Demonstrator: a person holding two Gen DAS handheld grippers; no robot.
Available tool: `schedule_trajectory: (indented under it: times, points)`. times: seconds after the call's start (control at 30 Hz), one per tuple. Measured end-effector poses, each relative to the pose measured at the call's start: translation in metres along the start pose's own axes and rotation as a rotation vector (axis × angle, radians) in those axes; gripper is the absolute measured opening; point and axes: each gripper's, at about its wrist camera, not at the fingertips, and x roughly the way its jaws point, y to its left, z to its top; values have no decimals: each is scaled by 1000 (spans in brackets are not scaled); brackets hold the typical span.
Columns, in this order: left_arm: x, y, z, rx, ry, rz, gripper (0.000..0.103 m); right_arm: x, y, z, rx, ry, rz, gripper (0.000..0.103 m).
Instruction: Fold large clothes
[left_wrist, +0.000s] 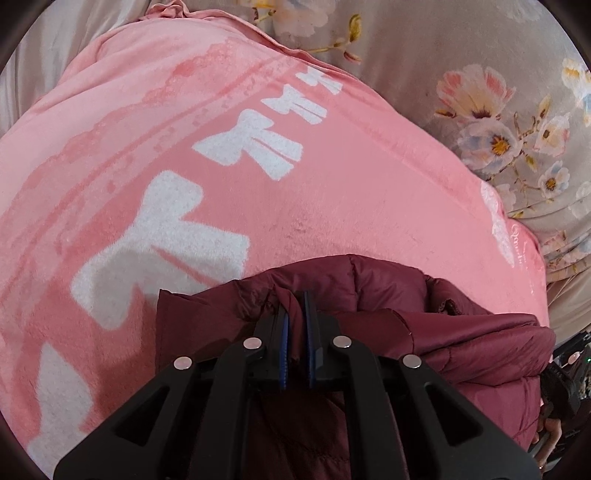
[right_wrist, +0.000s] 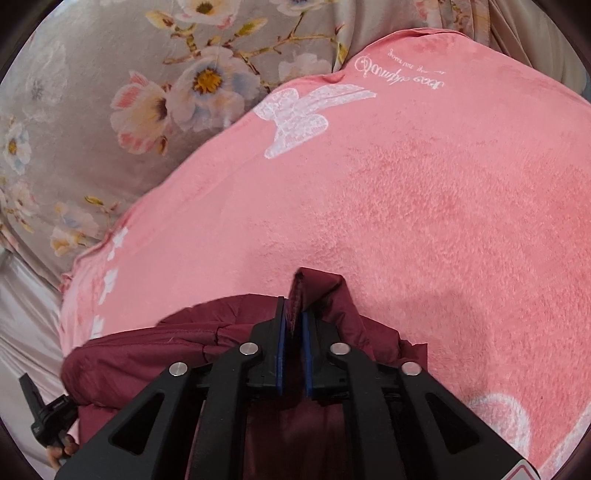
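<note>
Left wrist view: left gripper (left_wrist: 296, 314) has its jaws nearly together w/ a fold of the dark red puffer jacket (left_wrist: 424, 314) pinched between the blue pads. The jacket is bunched up directly in front of & under the fingers, lying on a pink fleece blanket (left_wrist: 332, 192) w/ white bow prints. A shadow falls across the nearest bow, just left of the jacket. Beyond the blanket's right edge is a grey floral bedsheet (left_wrist: 480, 55); plain pale satin-like fabric shows at far left. At the lower right edge, part of the other gripper and a bit of a person's hand (left_wrist: 550, 435) show, half cut off by the lens rim.

Right wrist view: right gripper (right_wrist: 294, 314) also has jaws only a narrow gap apart, w/ a raised flap of the same jacket (right_wrist: 147, 354) standing up between the pads; can't tell how firmly it's pressed. The rest of the jacket spreads left & below the fingers, covering that part of the blanket (right_wrist: 424, 221). The floral sheet (right_wrist: 92, 92) fills the upper left; white script & a white print sit near the blanket's far edge. Bottom left, a black piece of the other gripper pokes out beside the jacket.
</note>
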Motion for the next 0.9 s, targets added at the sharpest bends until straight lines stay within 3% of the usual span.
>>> schedule_trajectory:
  times: [0.03,0.07,0.1,0.13,0.17,0.2,0.23,0.3,0.37,0.43,0.57,0.67,0.77,0.9]
  points:
    - [-3,2,1,-15,1,-13,10,-10,1,2,-6,-23,1,18]
    - [-11,5,3,-33,-2,-34,13,-26,3,6,-11,-64,-1,28]
    - [-24,8,6,-42,-19,-62,20,-37,5,9,-15,-92,-2,36]
    - [-36,9,10,-43,-39,-76,27,-54,9,13,-28,-130,0,38]
    - [-53,10,15,-42,-83,-64,52,-69,13,15,-47,-161,-2,38]
    - [-68,11,20,-41,-135,-31,84,-82,20,17,-73,-184,-4,38]
    - [-92,12,25,-38,-226,21,90,-91,29,18,-97,-191,-3,38]
    - [-130,8,38,-2,-331,57,89,-100,52,15,-160,-175,7,36]
    - [-148,-4,47,24,-345,36,74,-96,80,8,-233,-142,26,33]
    - [-154,-30,48,87,-331,-6,71,-82,112,-4,-314,-98,47,27]
    - [-109,-102,22,295,-204,-19,64,-39,165,-43,-474,19,62,13]
    - [-58,-141,-14,409,-58,-34,58,-12,183,-66,-531,85,58,11]
    - [-25,-161,-37,461,0,-20,58,7,186,-72,-555,109,21,11]
    - [0,-164,-41,450,34,3,58,37,175,-71,-521,165,-9,11]
